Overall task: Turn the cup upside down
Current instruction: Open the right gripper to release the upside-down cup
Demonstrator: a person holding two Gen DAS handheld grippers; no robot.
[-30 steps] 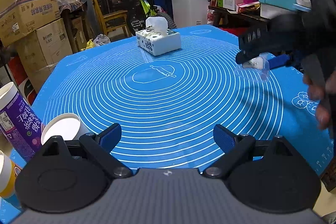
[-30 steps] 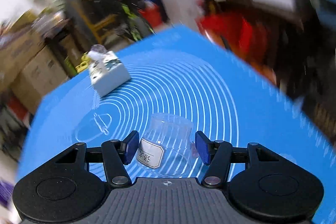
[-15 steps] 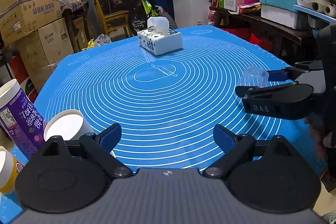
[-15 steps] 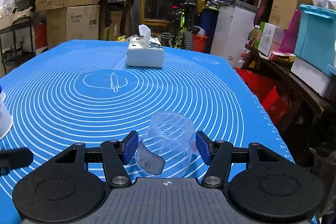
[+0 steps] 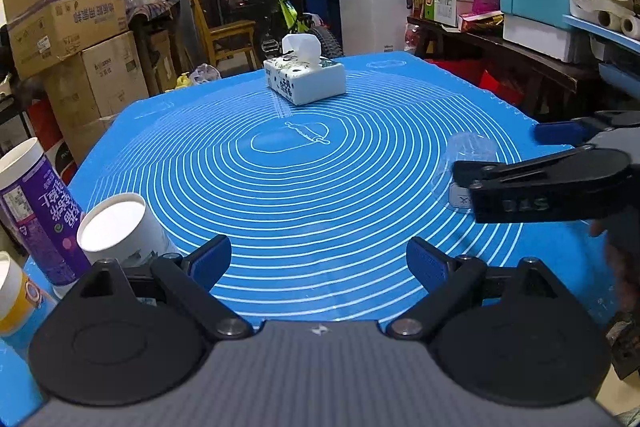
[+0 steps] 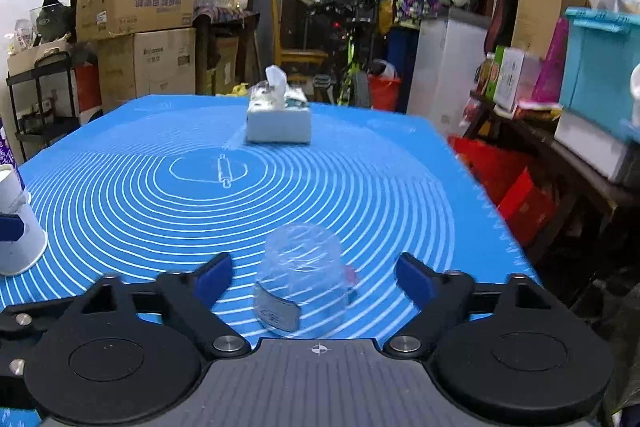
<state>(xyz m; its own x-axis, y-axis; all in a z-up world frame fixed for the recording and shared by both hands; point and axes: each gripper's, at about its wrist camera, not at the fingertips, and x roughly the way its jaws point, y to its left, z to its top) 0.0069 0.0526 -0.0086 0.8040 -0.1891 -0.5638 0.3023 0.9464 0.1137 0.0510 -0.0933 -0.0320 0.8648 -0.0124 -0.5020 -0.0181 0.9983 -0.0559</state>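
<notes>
Across the middle of the surface (image 5: 320, 187) the blue mat lies bare, with a tissue box (image 6: 279, 123) near the far edge and a white paper cup (image 5: 120, 227) and purple canister (image 5: 36, 211) crowding the near left corner. The clear plastic cup (image 6: 302, 285) stands mouth-down near the right edge, between the spread fingers of the right claw (image 6: 312, 277), touching neither. The left claw (image 5: 320, 263) also gapes wide, holding nothing.

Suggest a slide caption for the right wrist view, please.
Right gripper open around the clear plastic cup, standing upside down on the blue mat.
</notes>
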